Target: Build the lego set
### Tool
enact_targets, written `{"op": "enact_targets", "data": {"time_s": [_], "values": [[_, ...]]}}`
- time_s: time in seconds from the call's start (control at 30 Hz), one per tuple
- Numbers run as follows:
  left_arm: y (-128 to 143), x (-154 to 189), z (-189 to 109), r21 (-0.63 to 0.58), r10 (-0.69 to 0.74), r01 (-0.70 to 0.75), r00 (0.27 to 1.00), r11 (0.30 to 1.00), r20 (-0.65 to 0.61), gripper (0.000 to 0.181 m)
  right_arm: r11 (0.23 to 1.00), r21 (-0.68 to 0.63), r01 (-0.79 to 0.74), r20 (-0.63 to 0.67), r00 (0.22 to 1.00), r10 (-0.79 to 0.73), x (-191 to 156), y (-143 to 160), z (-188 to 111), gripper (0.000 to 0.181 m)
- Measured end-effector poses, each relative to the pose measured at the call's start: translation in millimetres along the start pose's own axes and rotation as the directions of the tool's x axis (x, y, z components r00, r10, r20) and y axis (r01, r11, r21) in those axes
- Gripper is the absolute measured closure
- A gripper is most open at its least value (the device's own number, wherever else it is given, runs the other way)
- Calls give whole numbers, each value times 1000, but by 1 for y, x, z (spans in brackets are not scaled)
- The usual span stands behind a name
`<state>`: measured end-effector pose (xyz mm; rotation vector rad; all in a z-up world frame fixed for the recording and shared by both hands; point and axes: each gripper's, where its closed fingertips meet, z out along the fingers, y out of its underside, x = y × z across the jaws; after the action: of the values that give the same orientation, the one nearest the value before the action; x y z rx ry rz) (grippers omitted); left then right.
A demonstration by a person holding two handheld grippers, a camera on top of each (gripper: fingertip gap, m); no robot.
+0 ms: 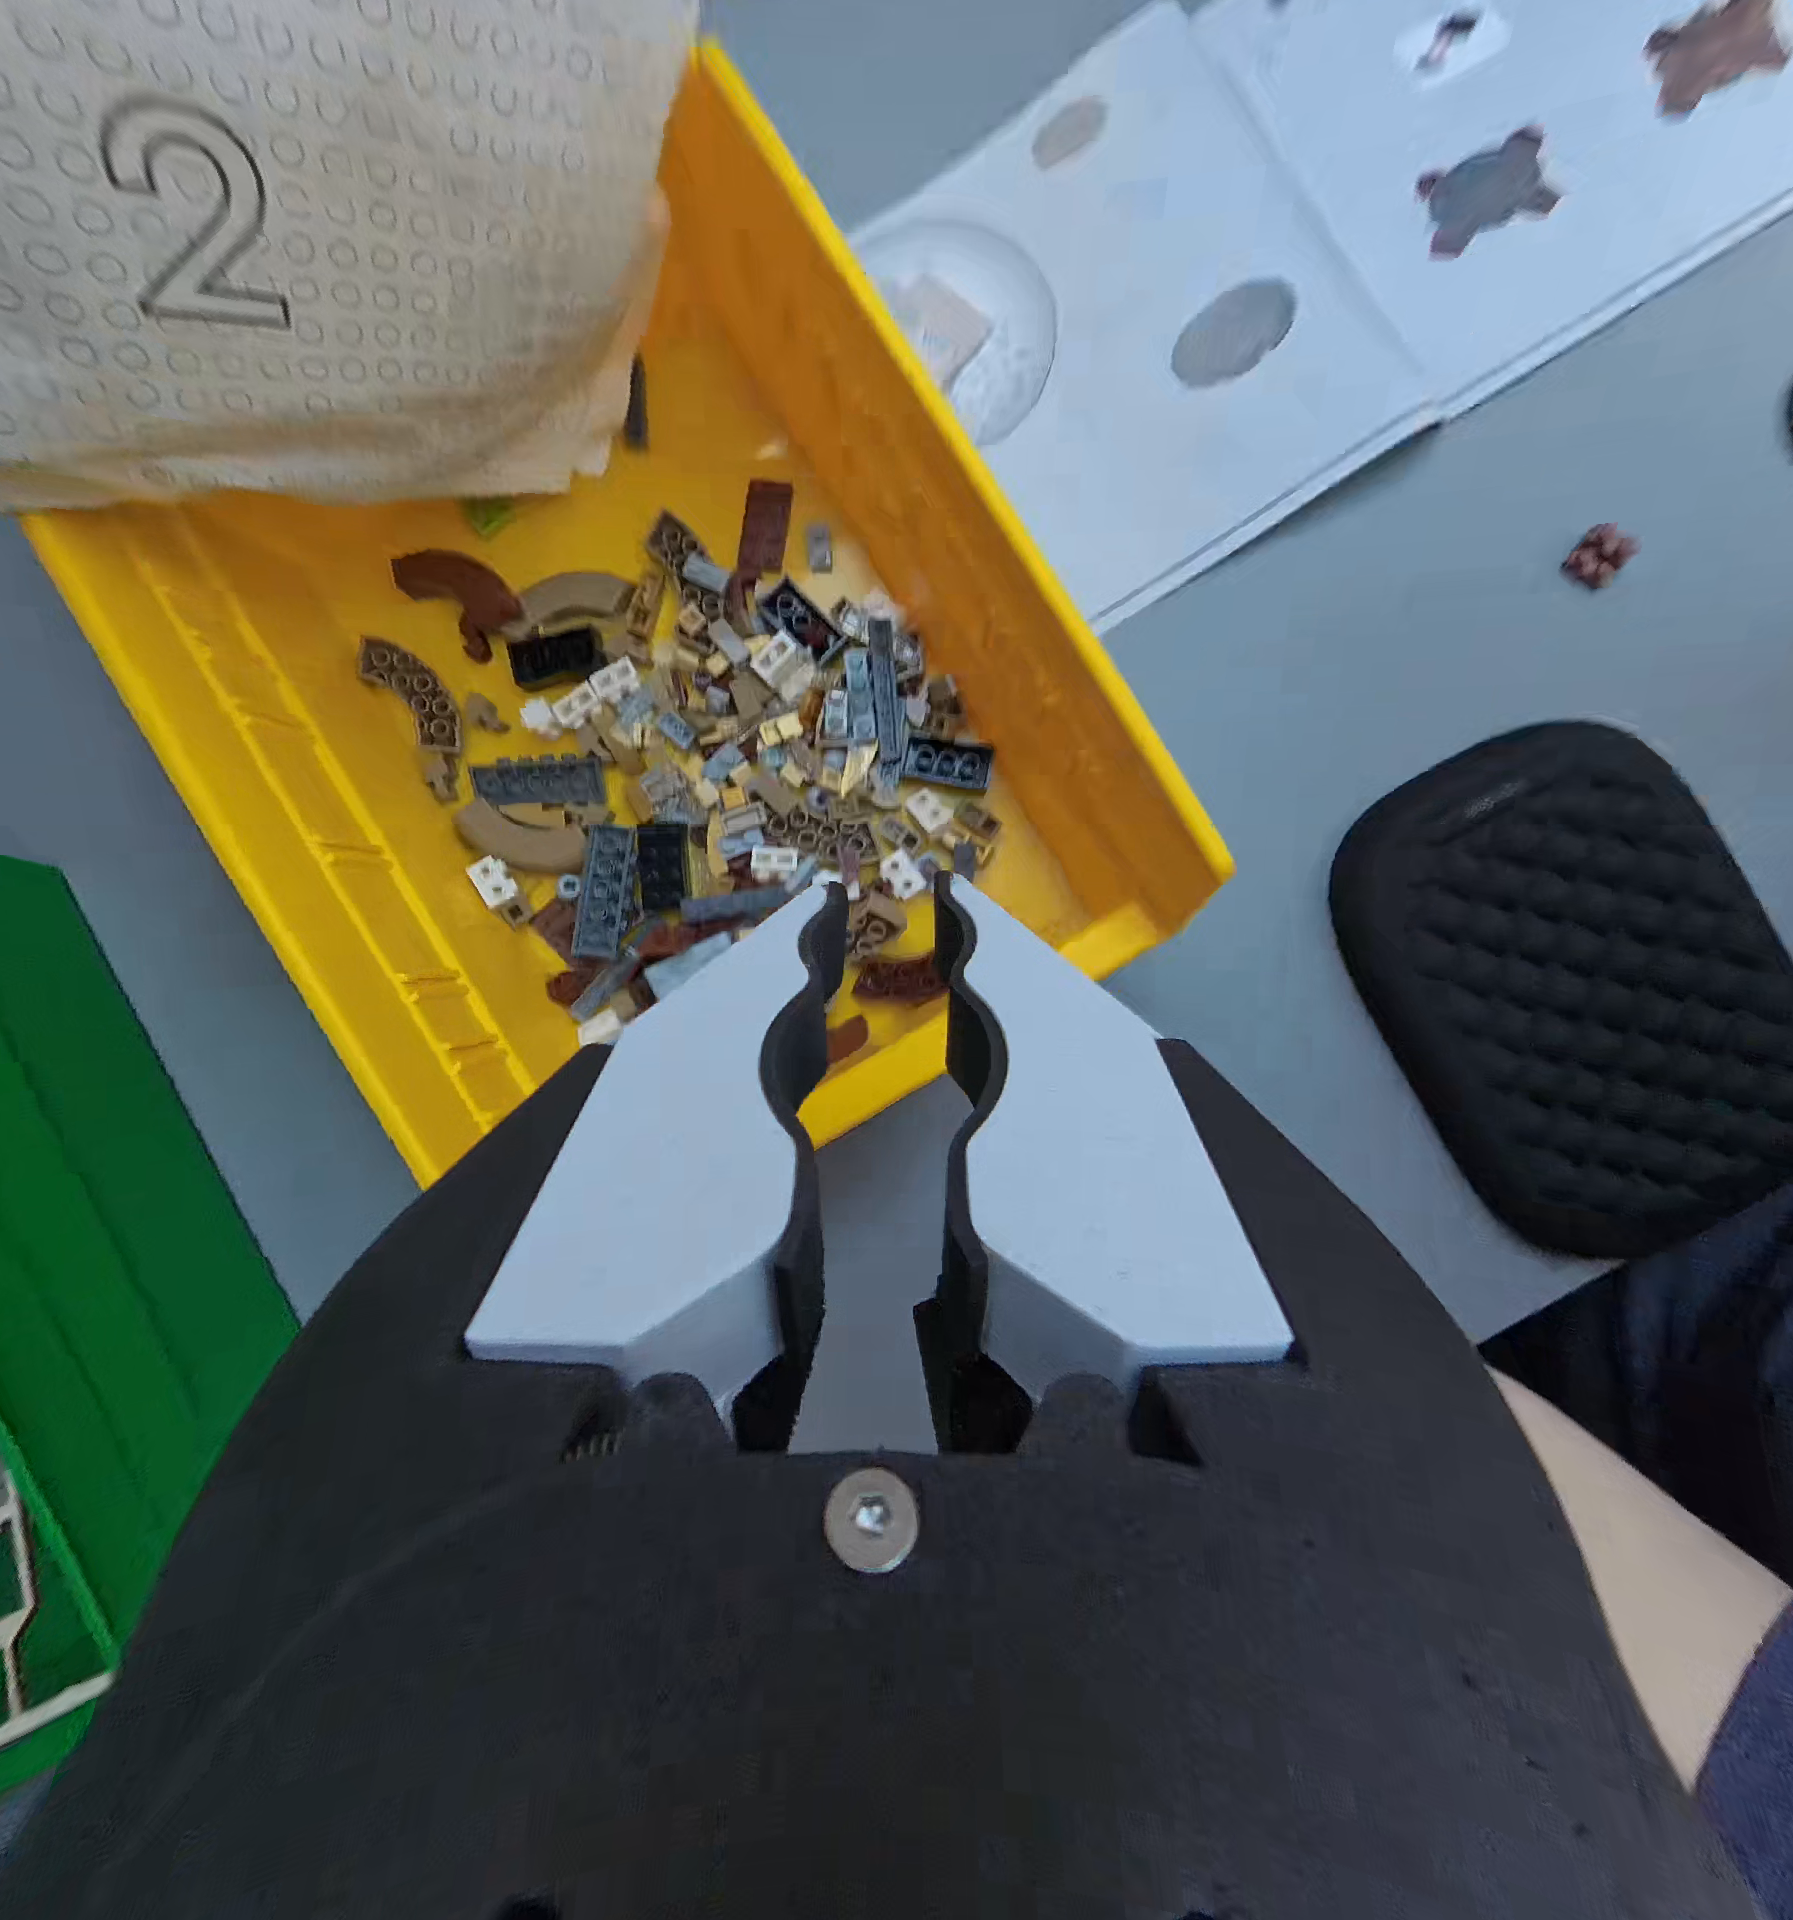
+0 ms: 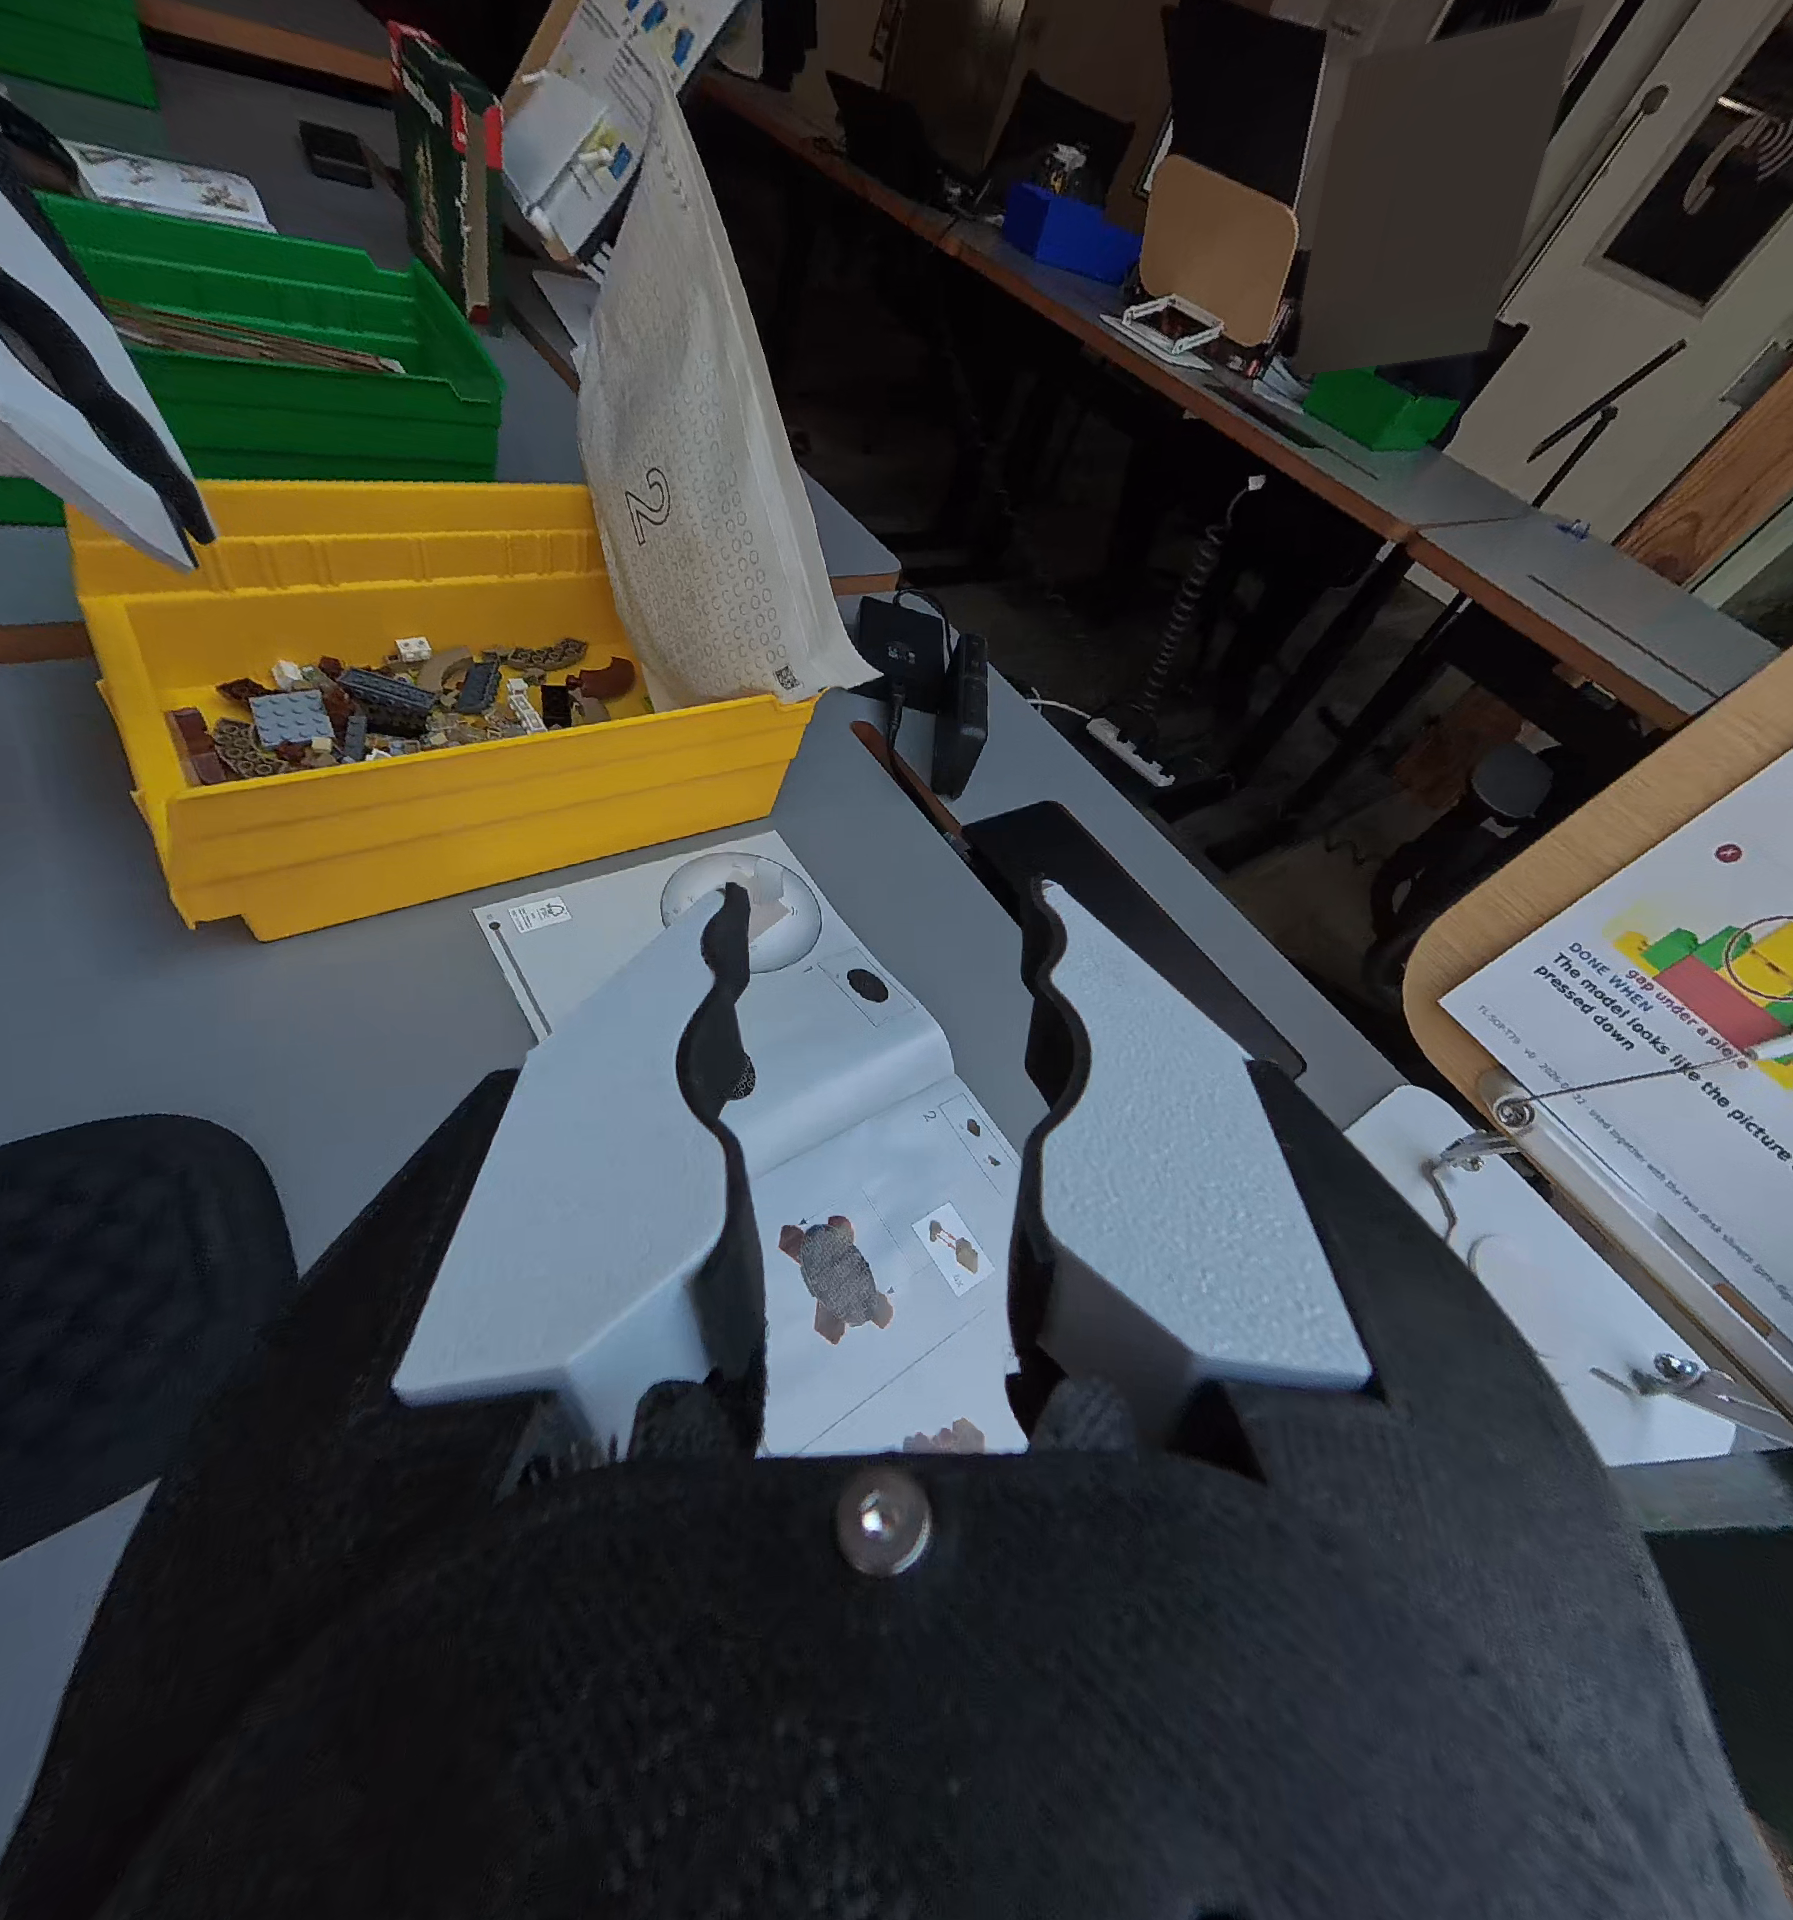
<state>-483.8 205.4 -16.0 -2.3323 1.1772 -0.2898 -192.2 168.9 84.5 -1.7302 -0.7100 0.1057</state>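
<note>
A yellow bin (image 1: 902, 343) (image 2: 476, 821) holds a heap of small brown, tan, grey and black lego pieces (image 1: 726, 748) (image 2: 404, 701). A white paper parts bag (image 1: 248, 239) (image 2: 705, 499) leans in the bin's far end. My left gripper (image 1: 890, 888) is open and empty, hovering over the near end of the heap; it also shows in the right wrist view (image 2: 185, 545). My right gripper (image 2: 887, 904) is open and empty above the open instruction booklet (image 2: 871, 1143) (image 1: 1287, 260). A small brown lego piece (image 1: 1598, 556) lies alone on the grey table.
A black quilted pad (image 1: 1588, 987) (image 2: 92, 1299) lies near the table's front edge. Green bins (image 2: 279, 343) (image 1: 71, 1247) stand beside the yellow bin. A board with a printed sheet (image 2: 1702, 997) stands at the right. Black boxes with cables (image 2: 923, 665) sit at the table's far edge. Across from one pair of fingers to the other is roughly 30 cm.
</note>
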Motion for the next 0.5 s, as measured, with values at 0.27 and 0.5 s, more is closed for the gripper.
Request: {"op": "enact_targets", "data": {"time_s": [0.27, 0.5], "values": [[26, -14, 45, -265, -10, -3, 999, 964, -48, 166, 989, -140, 57, -61, 996, -66, 25, 34, -1, 128], [47, -11, 83, -453, -151, 65, 976, 889, -156, 165, 986, -164, -13, -78, 997, 0, 43, 51, 4, 129]]}}
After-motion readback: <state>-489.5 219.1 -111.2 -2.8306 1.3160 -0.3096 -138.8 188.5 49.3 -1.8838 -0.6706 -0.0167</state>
